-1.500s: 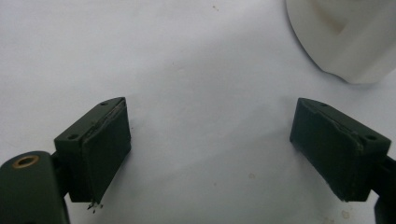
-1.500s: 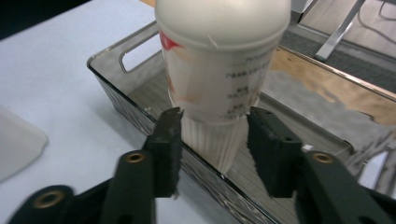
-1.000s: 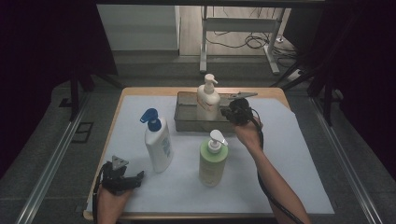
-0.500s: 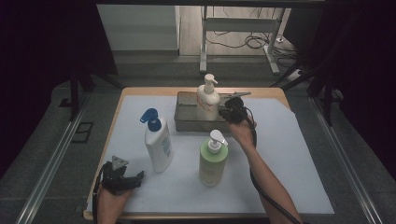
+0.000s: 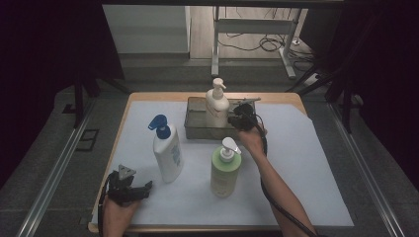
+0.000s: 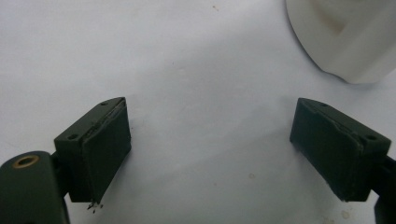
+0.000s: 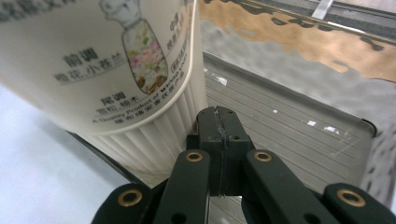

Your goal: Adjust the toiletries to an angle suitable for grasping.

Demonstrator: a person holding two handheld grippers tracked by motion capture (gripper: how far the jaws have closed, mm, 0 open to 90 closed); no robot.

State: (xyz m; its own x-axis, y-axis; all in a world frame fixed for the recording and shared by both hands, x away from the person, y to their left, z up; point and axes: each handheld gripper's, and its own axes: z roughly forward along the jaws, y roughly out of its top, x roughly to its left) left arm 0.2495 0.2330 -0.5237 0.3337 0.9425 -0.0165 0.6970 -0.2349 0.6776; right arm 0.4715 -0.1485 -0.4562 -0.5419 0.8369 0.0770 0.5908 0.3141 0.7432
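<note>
At the left, near the desk's (image 5: 296, 98) front edge, the left gripper (image 5: 141, 187) lies low on the white sheet (image 5: 306, 163) with its jaws released and wide apart, nothing between them; in the left gripper view (image 6: 210, 154) only bare sheet lies between the pads, and the foot of the blue-pump bottle (image 6: 345, 37) stands beyond. It has not shifted over the last second. That blue-pump bottle (image 5: 166, 153) stands upright left of centre, the green bottle (image 5: 225, 170) upright near the middle front, both untouched.

Behind them the cream bottle (image 5: 216, 106) stands upright in the metal tray (image 5: 195, 123) at the back of the desk. The right gripper (image 5: 239, 113) has slid in leftward and a little lower since a second ago, and now sits just beside that bottle's right flank. Its jaws are clenched, pad against pad, grasping nothing; the right gripper view (image 7: 218, 140) shows them pressed together next to the bottle's ribbed base (image 7: 154, 140), over the tray floor (image 7: 289, 135).

So the bottle looks already placed in the tray, and the closed gripper seems to be nudging or steadying it, not lifting. Two bottles likely remain to be moved.
</note>
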